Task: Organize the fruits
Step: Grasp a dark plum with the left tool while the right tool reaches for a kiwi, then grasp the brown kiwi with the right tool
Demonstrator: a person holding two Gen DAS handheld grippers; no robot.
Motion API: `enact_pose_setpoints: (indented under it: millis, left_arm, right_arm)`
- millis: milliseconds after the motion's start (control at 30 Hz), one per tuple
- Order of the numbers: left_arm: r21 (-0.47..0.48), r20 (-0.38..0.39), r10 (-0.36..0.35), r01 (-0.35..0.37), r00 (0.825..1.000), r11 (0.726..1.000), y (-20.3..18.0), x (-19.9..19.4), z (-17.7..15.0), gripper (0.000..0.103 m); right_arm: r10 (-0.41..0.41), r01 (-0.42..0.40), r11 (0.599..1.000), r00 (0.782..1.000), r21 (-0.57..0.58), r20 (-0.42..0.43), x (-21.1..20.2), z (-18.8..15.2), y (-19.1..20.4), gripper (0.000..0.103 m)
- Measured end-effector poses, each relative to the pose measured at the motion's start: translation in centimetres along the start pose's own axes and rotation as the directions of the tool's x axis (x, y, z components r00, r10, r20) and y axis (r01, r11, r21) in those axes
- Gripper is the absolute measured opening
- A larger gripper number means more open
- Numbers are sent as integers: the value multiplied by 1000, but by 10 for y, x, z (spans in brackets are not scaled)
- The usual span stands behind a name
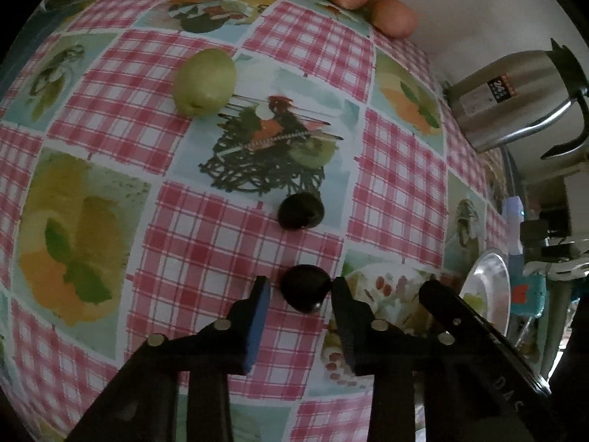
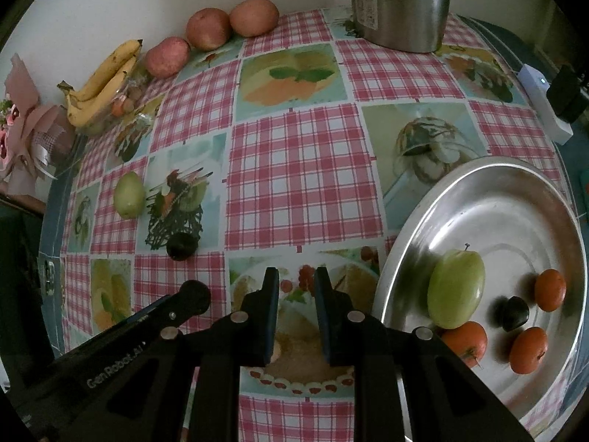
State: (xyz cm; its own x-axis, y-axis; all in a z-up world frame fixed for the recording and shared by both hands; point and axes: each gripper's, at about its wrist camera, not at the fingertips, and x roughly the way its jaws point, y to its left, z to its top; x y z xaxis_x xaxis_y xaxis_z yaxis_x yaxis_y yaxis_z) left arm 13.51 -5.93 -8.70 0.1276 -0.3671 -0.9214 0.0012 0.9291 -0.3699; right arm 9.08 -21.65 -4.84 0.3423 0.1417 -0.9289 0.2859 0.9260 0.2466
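Steel tray [image 2: 423,221]: green fruit, three orange fruits, one dark plum. Tabletop [image 1: 206,243]: green fruit [image 1: 204,81], plum [image 1: 300,210]. Left tongs [image 1: 300,291] clasp another plum [image 1: 304,287]; right tongs [image 2: 296,287] narrow, empty.

Shiny metal plate [image 2: 489,191] and jug [image 2: 401,7], glossy dark plum [image 1: 304,291], perhaps wipe-clean plastic tablecloth [image 2: 302,169].
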Motion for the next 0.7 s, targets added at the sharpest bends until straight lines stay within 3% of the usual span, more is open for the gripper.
enact_pose_setpoints:
  millis: [467, 700]
  left_arm:
    - [4, 7, -1, 1, 1000, 1000, 2, -13, -2, 29]
    - [-28, 10, 21, -21, 1000, 999, 20, -18, -7, 29]
  right_arm:
    - [11, -11, 1000, 1000, -14, 2, -5, 1, 4, 20]
    - [15, -18, 997, 999, -73, -47, 0, -9, 19, 20]
